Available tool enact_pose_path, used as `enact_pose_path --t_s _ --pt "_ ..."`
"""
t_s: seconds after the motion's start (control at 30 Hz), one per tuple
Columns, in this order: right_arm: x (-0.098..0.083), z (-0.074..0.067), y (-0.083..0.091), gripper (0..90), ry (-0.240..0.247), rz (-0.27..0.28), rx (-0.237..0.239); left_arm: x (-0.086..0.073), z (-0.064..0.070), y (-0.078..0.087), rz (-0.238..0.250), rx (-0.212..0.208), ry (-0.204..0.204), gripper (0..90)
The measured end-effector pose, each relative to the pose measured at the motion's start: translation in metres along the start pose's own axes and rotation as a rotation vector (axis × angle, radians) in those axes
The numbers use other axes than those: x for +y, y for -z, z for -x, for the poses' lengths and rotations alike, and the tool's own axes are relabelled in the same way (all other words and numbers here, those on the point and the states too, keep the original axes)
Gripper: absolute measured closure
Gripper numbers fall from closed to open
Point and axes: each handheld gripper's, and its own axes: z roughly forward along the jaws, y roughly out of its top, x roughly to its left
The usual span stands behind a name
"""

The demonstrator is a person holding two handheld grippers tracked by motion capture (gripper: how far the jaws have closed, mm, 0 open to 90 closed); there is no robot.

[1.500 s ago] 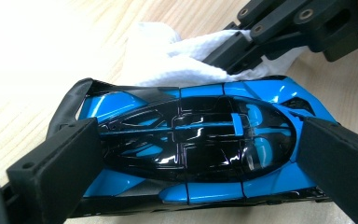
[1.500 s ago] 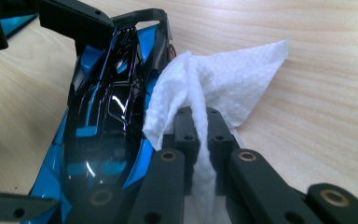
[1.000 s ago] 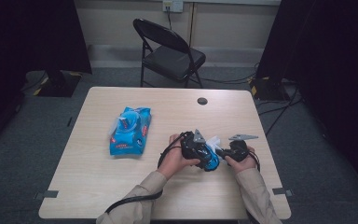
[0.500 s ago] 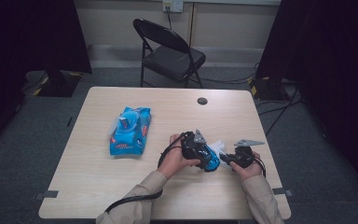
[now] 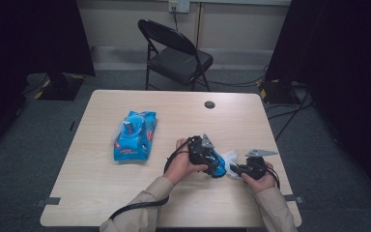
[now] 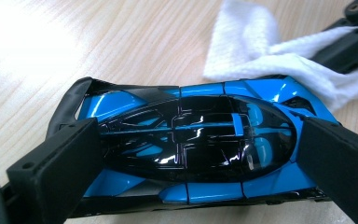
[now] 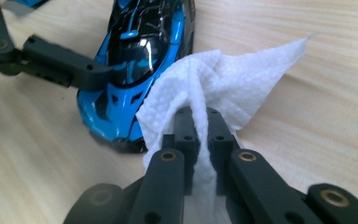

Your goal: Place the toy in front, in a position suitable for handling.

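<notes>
Near the front right part of a pale wooden bench (image 5: 125, 203), seen from above: two hands, each with a claw, close together over a small toy car (image 5: 217, 164). Left claw (image 6: 186, 154) clamped across the blue and black car, one black jaw pressed to each side of its glossy body, car resting on the bench between them. Right claw (image 7: 199, 126) pinched tight on a white wipe (image 7: 219, 79), a twisted strip of it caught between the two jaws, the loose part fanned out ahead and touching the car's blue end. From the left claw's camera, same wipe (image 6: 256, 42) draped against the far end of the car (image 6: 191, 144), with the dark bars of the other claw just behind it. From the right claw's camera, car (image 7: 140, 51) lying just left of the wipe, one jaw of the left claw across its side. Farther left on the bench, well apart from the hands, a blue pack of wipes (image 5: 135, 135) lying flat. Small dark round cap (image 5: 209, 104) set in the bench near its far edge. Black folding chair (image 5: 176, 53) on the grey carpet beyond the bench. Beige sleeves (image 5: 140, 212) coming in from the bottom of the high view, black cable trailing from the left hand.
</notes>
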Motion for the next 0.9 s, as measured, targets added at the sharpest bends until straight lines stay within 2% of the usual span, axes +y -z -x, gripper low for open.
enact_pose_path --t_s 0.3,0.43,0.57,0.7,0.8,0.9 --pt "-0.004 -0.008 0.011 87.3 0.018 -0.059 0.025 0.0 0.0 0.0 0.0 0.001 0.002 0.0" --pt "0.0 -0.008 0.017 87.5 0.01 -0.04 0.022 0.0 0.0 0.0 0.002 0.003 0.001 0.0" --pt "0.011 -0.004 0.027 87.5 -0.01 0.028 0.013 0.0 0.0 0.0 0.001 0.002 0.001 0.0" --pt "0.026 0.0 0.034 87.6 -0.02 0.125 -0.028 0.0 0.001 0.0 0.001 0.002 0.003 0.0" --pt "0.041 0.006 0.03 87.6 -0.037 0.161 -0.063 0.0 0.001 0.0 0.007 0.003 0.002 0.0" --pt "0.051 0.011 0.022 87.5 -0.068 0.186 -0.072 -0.001 0.001 0.0 0.011 0.005 0.003 0.0"
